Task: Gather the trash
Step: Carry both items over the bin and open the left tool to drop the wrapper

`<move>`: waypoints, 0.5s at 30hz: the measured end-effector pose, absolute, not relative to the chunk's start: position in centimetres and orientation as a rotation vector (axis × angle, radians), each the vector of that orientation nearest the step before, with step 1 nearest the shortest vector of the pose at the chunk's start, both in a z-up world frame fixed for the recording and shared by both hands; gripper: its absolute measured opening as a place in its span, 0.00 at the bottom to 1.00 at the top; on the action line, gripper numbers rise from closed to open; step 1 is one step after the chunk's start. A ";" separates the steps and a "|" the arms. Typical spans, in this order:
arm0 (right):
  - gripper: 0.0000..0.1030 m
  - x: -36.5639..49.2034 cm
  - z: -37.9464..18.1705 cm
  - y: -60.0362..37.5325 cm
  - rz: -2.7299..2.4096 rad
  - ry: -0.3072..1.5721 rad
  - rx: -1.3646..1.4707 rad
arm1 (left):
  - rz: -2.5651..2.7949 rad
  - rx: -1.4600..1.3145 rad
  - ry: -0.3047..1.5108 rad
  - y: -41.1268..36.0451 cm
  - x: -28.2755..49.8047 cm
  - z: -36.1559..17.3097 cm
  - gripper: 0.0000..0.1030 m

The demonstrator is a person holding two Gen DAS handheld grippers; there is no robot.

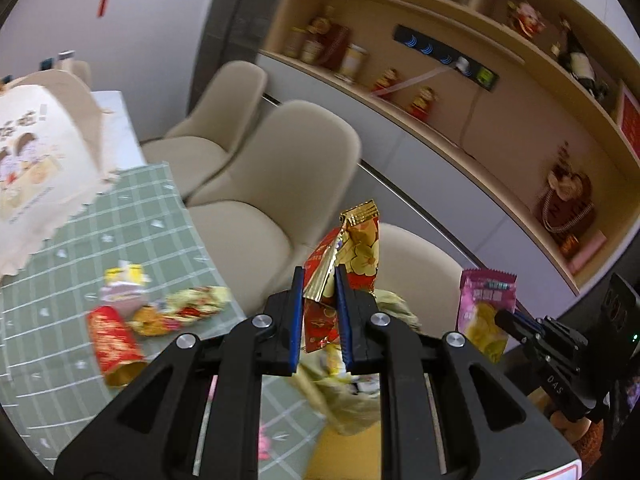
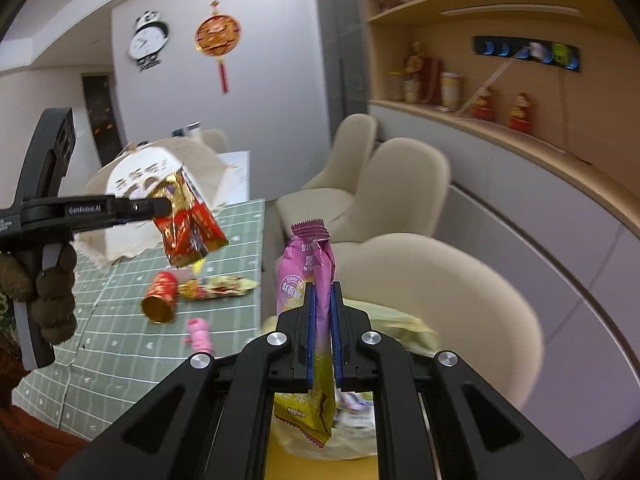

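Red-and-gold wrapper (image 1: 348,264) is sitting pinched in the left gripper (image 1: 318,312), while the right gripper (image 2: 323,332) is clamping a pink packet (image 2: 306,264). Both are hanging off the table (image 1: 120,216) edge, over the bag (image 2: 400,328); I'd be centring them above its mouth before letting go.

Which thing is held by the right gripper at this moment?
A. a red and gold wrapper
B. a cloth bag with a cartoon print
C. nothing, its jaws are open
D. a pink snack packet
D: in the right wrist view the right gripper is shut on the pink snack packet, while the left gripper holds the red and gold wrapper.
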State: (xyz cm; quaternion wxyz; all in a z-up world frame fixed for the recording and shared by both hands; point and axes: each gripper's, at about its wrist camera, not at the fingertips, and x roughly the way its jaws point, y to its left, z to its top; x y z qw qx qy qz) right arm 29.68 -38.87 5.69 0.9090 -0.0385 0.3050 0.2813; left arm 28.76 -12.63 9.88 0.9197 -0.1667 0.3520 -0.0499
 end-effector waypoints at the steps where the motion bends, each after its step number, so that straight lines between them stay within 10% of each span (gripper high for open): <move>1: 0.08 29.8 5.6 -40.0 0.564 0.629 -0.071 | -0.114 -0.333 0.734 -13.9 29.4 9.6 0.14; 15: 0.08 31.7 2.9 -47.7 0.490 0.666 0.024 | -0.158 -0.263 0.882 -22.6 33.5 4.2 0.14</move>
